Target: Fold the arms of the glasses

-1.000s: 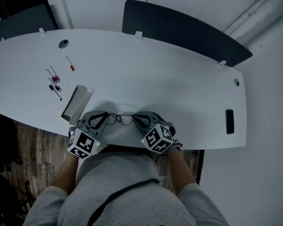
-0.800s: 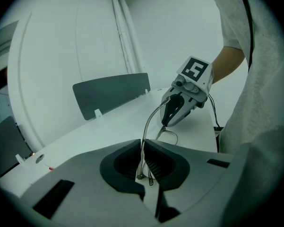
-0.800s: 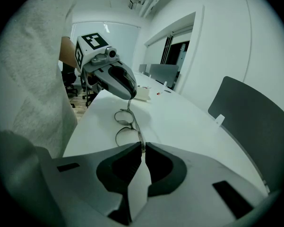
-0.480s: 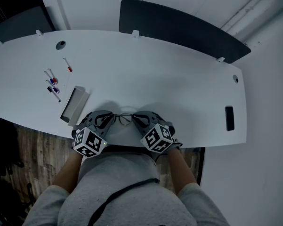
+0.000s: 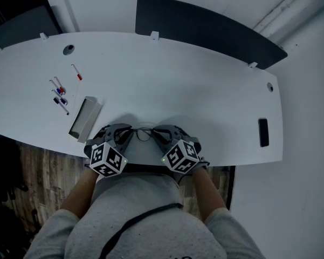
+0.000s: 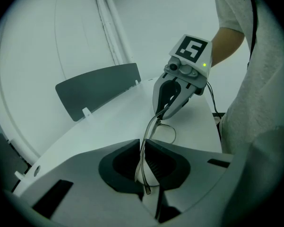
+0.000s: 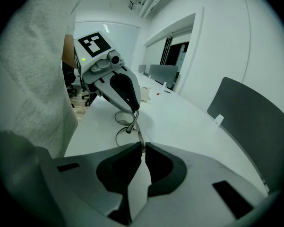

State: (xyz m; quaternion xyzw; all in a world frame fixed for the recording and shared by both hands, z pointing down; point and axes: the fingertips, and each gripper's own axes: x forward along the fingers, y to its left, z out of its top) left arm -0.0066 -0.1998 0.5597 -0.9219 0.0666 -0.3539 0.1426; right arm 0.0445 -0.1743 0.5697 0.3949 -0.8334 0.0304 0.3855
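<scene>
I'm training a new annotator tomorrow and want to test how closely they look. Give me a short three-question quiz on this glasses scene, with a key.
1. True or false: neither gripper touches the glasses.
2. Which gripper is shut on an arm of the glasses? A) the left gripper only B) the right gripper only C) both
3. Fill in: the markers lie on the table towards the person's ____ side.
Key: 1 false; 2 C; 3 left.
</scene>
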